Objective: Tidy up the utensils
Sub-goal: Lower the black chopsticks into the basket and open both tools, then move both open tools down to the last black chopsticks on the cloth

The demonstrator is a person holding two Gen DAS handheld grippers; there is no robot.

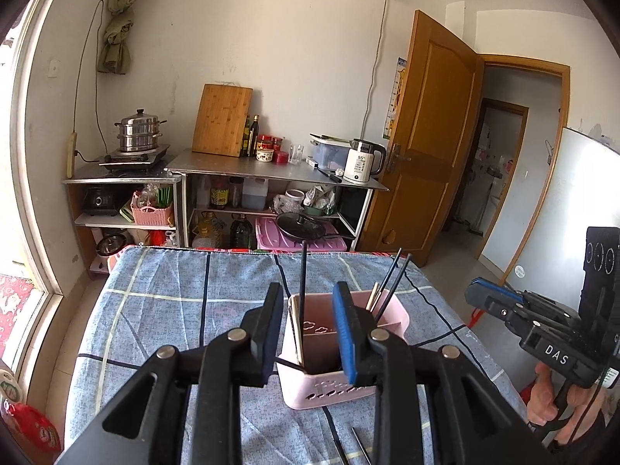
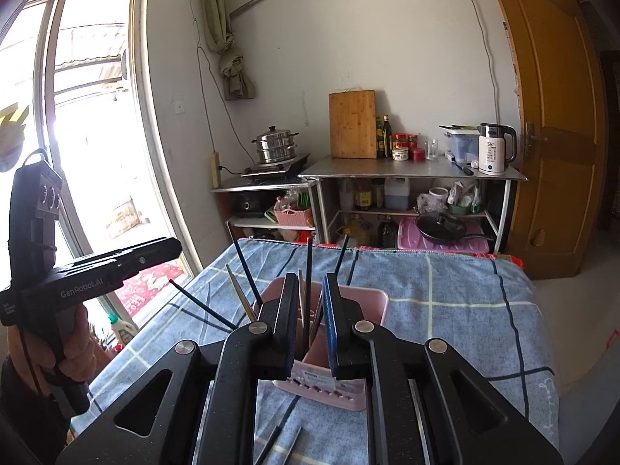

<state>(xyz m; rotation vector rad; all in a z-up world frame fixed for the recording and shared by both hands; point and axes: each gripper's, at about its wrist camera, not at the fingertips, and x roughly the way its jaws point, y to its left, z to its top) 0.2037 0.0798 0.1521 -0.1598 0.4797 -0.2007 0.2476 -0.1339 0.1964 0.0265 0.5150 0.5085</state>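
Left wrist: spread left claw (image 1: 308, 333) over pink holder (image 1: 329, 391) with four chopsticks (image 1: 303, 271).

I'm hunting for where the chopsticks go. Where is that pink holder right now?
The pink holder stands on the blue checked tablecloth, straight ahead of both grippers in both views, with dark chopsticks sticking out of it and the kitchen shelves behind.

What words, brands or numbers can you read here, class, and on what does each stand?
"DAS": right gripper body.
"GenRobot.AI": left gripper body.
"55": white electric kettle.
"2023": red mat by the window, faint.
Small print on the pink utensil holder, bottles and wall calendar: too blurred to read.
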